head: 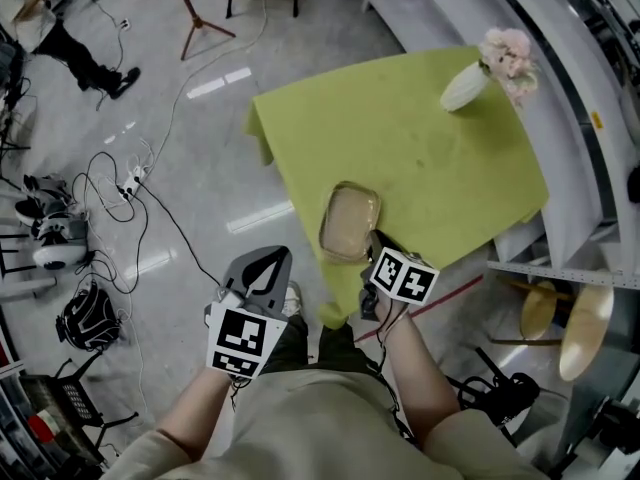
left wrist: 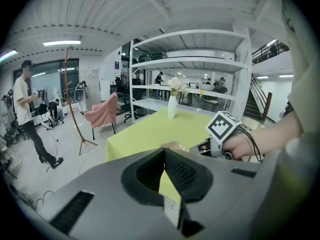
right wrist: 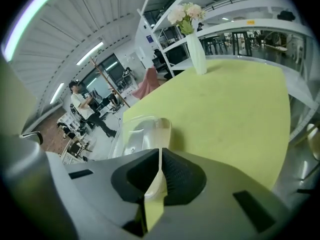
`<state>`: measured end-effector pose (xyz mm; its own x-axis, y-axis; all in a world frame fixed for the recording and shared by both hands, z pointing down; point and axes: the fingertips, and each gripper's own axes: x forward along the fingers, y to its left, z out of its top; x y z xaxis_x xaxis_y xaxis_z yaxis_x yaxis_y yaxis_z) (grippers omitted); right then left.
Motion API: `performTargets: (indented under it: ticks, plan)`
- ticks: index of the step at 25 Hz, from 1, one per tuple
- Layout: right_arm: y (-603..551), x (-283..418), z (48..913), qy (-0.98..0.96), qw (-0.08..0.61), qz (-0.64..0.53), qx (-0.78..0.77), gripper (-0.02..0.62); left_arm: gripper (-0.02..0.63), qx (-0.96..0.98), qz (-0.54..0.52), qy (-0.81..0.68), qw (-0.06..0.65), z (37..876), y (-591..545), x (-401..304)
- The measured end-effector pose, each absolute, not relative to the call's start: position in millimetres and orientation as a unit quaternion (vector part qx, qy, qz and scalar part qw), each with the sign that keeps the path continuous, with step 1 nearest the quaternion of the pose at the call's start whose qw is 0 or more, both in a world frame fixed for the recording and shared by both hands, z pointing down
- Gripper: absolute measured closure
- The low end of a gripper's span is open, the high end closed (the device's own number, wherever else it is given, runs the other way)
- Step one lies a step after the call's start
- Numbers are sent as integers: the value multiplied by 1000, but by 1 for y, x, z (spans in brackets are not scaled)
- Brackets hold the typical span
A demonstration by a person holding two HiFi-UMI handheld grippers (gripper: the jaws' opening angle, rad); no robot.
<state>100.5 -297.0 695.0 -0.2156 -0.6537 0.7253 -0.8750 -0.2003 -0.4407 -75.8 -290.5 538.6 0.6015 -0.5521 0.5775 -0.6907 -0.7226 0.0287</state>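
at the green table's (head: 430,158) near edge the clear tray (head: 349,223) lies lengthwise ahead of the right gripper (right wrist: 160,151), whose jaws seem pinched on its near rim, while the left gripper (left wrist: 164,151), jaws together and empty, hangs farther off past the left edge.

A big work hall or lab is shown. Long white shelves (left wrist: 190,64) are seen, cables (head: 120,173) are spread on the grey floor (head: 200,138), and strip lights (left wrist: 61,43) are hung overhead.

Glossy clear plastic tray (head: 349,221), matt cloth (head: 430,158)

Head view looks down; gripper views face across the table (head: 420,158).
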Motion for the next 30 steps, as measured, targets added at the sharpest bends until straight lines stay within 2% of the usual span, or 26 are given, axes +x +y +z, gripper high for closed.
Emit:
performTargets:
  ticks: [10,30]
  plan:
    - [-303,111,628,-663,84,412,620,571,600,891,257,-364,90,504,-296,-77]
    - [-289,133,336,-760,-53,151,630,571,600,899,156,-406,-52,344,-311,-78]
